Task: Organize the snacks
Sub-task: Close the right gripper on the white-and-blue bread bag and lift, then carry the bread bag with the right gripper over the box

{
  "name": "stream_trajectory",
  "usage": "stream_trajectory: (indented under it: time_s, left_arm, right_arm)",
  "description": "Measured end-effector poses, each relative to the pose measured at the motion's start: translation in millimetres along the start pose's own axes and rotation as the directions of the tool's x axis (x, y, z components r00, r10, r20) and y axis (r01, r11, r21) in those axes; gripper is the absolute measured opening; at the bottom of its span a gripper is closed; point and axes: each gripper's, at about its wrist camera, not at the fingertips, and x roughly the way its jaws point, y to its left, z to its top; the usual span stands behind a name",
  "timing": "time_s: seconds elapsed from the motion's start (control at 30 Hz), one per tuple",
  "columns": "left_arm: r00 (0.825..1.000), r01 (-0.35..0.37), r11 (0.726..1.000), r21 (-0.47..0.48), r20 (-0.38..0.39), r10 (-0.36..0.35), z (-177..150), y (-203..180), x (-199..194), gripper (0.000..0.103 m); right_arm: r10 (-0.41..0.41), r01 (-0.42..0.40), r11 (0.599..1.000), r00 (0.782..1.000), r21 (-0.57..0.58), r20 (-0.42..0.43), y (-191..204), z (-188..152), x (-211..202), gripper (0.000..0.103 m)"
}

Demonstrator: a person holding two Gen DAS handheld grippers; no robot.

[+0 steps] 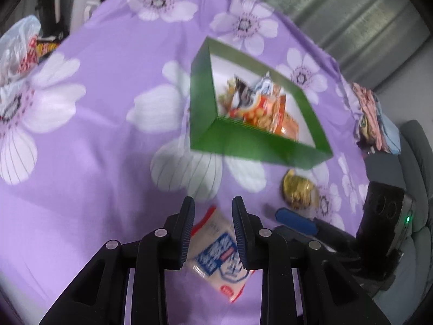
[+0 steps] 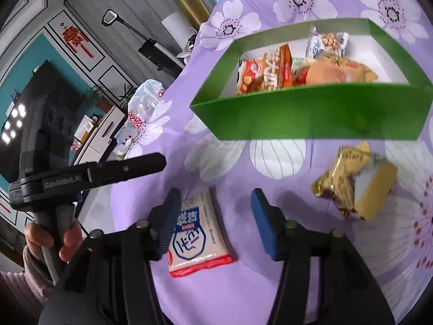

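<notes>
A green box (image 1: 205, 108) (image 2: 311, 113) sits on the purple flowered cloth and holds several snack packets (image 1: 259, 108) (image 2: 305, 67). A white packet with blue print and red edges (image 1: 219, 254) (image 2: 196, 233) lies on the cloth. My left gripper (image 1: 213, 230) is open, its jaws on either side of that packet, above it. My right gripper (image 2: 215, 222) is open and empty, hovering just right of the same packet. A gold-wrapped snack (image 1: 299, 192) (image 2: 351, 181) lies to the right, in front of the box. The right gripper also shows in the left wrist view (image 1: 295, 218).
A white plastic bag with red print (image 1: 19, 51) (image 2: 146, 105) lies at the cloth's left edge. Folded cloths (image 1: 376, 119) sit at the right edge. A grey sofa (image 1: 416, 162) lies beyond. The left gripper's handle and the hand holding it (image 2: 54, 216) are at the left.
</notes>
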Motion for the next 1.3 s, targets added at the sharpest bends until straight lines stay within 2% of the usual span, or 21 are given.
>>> stream_trajectory:
  time_s: [0.03, 0.07, 0.13, 0.17, 0.3, 0.4, 0.47, 0.53, 0.6, 0.7, 0.8, 0.87, 0.93, 1.0, 1.1, 1.3]
  left_arm:
    - [1.000, 0.011, 1.000, 0.002, -0.021, -0.010, -3, 0, 3, 0.034]
    - [0.999, 0.024, 1.000, 0.015, -0.044, -0.024, -5, -1, 6, 0.045]
    - [0.997, 0.021, 0.999, 0.048, -0.070, -0.018, -7, -5, 13, 0.059]
    - [0.997, 0.008, 0.998, 0.062, -0.076, -0.003, -7, -7, 16, 0.063]
    - [0.995, -0.001, 0.996, 0.092, -0.095, 0.010, -5, -9, 25, 0.063]
    - [0.992, -0.013, 0.994, 0.113, -0.125, 0.027, -8, -6, 30, 0.063]
    - [0.989, 0.012, 0.996, 0.092, -0.151, 0.002, -12, 1, 33, 0.063]
    - [0.989, 0.029, 0.996, 0.084, -0.145, -0.017, -15, 4, 29, 0.063]
    - [0.989, 0.041, 0.998, 0.056, -0.144, -0.033, -16, 8, 26, 0.063]
    - [0.990, 0.042, 0.999, 0.019, -0.137, -0.039, -15, 14, 24, 0.053]
    - [0.990, 0.048, 0.999, -0.017, -0.132, -0.050, -14, 19, 24, 0.043]
    - [0.985, 0.078, 0.997, -0.018, -0.152, -0.080, -15, 17, 29, 0.033]
    - [0.982, 0.088, 0.996, -0.006, -0.165, -0.088, -17, 10, 34, 0.033]
    - [0.986, 0.076, 0.997, -0.001, -0.150, -0.075, -16, 7, 31, 0.030]
    - [0.985, 0.096, 0.995, -0.018, -0.142, -0.098, -17, 6, 31, 0.029]
    - [0.988, 0.089, 0.996, 0.024, -0.126, -0.085, -18, -14, 30, 0.029]
  right_arm:
    - [0.008, -0.008, 1.000, 1.000, 0.006, -0.019, 0, -3, 0, 0.055]
    - [0.006, -0.006, 1.000, 1.000, 0.005, -0.027, 1, -7, -2, 0.055]
    - [0.011, -0.011, 1.000, 0.998, 0.001, -0.068, 4, -21, -4, 0.055]
    - [0.009, -0.010, 1.000, 0.997, -0.004, -0.078, 6, -26, -6, 0.055]
    - [0.033, -0.028, 0.999, 0.992, 0.043, -0.123, 6, -51, -10, 0.055]
    - [0.057, -0.052, 0.998, 0.986, 0.033, -0.156, 16, -63, -3, 0.053]
    - [0.057, -0.054, 0.998, 0.986, 0.024, -0.155, 23, -63, 4, 0.051]
    - [0.069, -0.065, 0.998, 0.985, 0.027, -0.157, 29, -59, 14, 0.050]
    - [0.042, -0.042, 0.999, 0.988, -0.002, -0.147, 34, -54, 20, 0.044]
    - [0.031, -0.030, 1.000, 0.991, 0.005, -0.131, 26, -41, 27, 0.041]
    - [0.029, -0.029, 1.000, 0.991, 0.007, -0.130, 17, -31, 31, 0.033]
    - [0.035, -0.035, 0.999, 0.991, 0.001, -0.129, 13, -29, 31, 0.027]
    - [0.022, -0.025, 1.000, 0.991, -0.020, -0.131, 10, -28, 32, 0.018]
    - [0.017, -0.021, 0.999, 0.992, -0.030, -0.126, 9, -26, 33, 0.017]
    - [-0.010, 0.003, 0.998, 0.994, -0.068, -0.106, 13, -23, 28, 0.016]
    - [-0.041, 0.036, 0.996, 0.996, -0.078, -0.075, 9, -20, 17, 0.016]
